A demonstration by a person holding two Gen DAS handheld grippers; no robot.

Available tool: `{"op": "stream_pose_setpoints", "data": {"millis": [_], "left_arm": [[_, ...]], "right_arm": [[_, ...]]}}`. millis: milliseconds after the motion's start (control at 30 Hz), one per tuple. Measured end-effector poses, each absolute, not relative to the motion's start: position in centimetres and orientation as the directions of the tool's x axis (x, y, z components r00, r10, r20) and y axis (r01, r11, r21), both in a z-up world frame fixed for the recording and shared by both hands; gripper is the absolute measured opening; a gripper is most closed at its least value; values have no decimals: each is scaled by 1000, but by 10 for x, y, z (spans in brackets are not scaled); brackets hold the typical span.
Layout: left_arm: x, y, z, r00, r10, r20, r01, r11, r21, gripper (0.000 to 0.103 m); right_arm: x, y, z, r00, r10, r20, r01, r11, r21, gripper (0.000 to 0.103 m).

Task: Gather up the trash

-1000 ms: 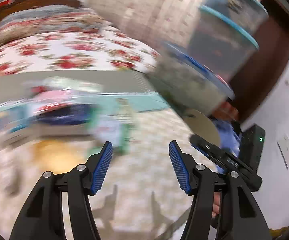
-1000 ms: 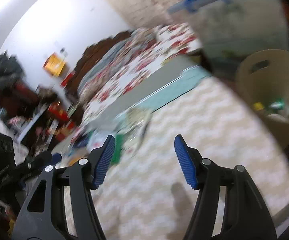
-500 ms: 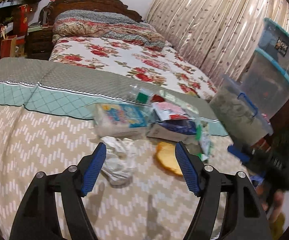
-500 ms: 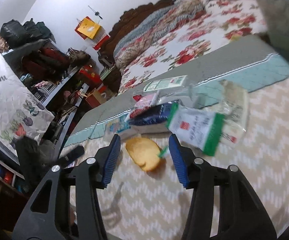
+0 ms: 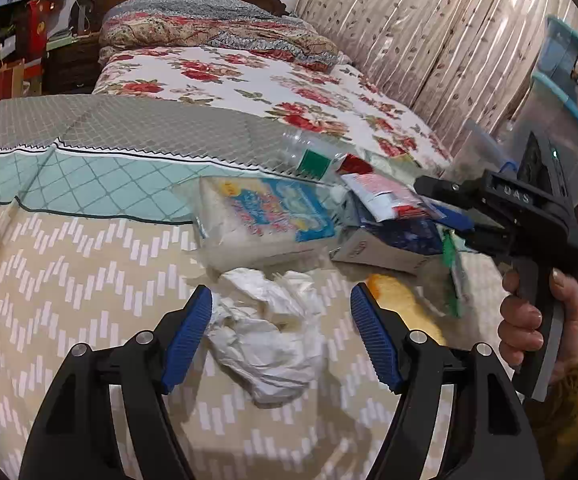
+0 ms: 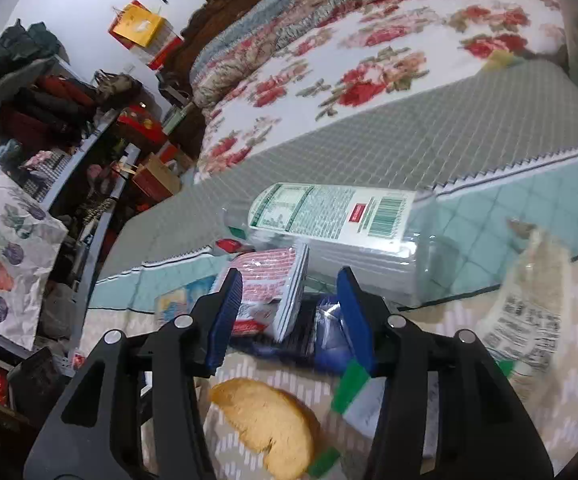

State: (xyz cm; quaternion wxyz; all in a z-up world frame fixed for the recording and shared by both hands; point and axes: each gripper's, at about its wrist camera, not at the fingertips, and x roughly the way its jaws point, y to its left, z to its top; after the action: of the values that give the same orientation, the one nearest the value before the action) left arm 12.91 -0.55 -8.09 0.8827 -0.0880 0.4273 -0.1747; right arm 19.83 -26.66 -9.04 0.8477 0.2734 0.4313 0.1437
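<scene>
Both grippers' fingers stand apart: left gripper (image 5: pixel 281 326) straddles crumpled paper (image 5: pixel 267 344); right gripper (image 6: pixel 287 316), wrappers (image 6: pixel 273 296). Risk: loose paper slips at 12 o'clock.

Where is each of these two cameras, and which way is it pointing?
Left wrist: sits on the left gripper, looking forward over its open fingers at crumpled white paper on the bed; the right gripper and hand show at right.
Right wrist: sits on the right gripper, looking along its open fingers at a red-and-white packet and clear bottle.
Shared: the yellow bread piece, the trash pile, the floral bed.
</scene>
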Motion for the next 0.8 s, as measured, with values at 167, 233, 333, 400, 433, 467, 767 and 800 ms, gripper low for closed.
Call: {"op": "stream_pose_setpoints", "data": {"millis": [167,233,333,400,433,467,767,800], "left_arm": [[130,-5,-83,574,-396,-716,259,918,-301,32],[126,-3,-80,567,-438,-697,275,899,-341,21],[120,2,-79,563,-489,-666,292,872,-393,19],[115,4,-79,555,-520,-649,307,854,-421,19],[112,6,-80,547,-542,-638,317,840,-441,19],[110,7,-80,540,-563,-626,329,826,-459,19],[111,15,-90,461,-675,-575,363,735,-572,19],[112,16,-92,450,-680,-579,359,731,-580,19]], "right_arm": [[178,-250,-84,604,493,-626,-85,821,564,11],[160,-247,-76,624,489,-610,-110,828,550,11],[119,-248,-64,665,458,-590,-122,846,520,11],[93,-252,-62,685,429,-589,-104,857,504,11],[84,-253,-62,688,424,-589,-96,858,505,11],[70,-256,-64,687,430,-586,-89,850,520,11],[25,-254,-110,598,427,-678,40,829,558,11],[26,-254,-113,596,422,-683,55,828,559,11]]}}
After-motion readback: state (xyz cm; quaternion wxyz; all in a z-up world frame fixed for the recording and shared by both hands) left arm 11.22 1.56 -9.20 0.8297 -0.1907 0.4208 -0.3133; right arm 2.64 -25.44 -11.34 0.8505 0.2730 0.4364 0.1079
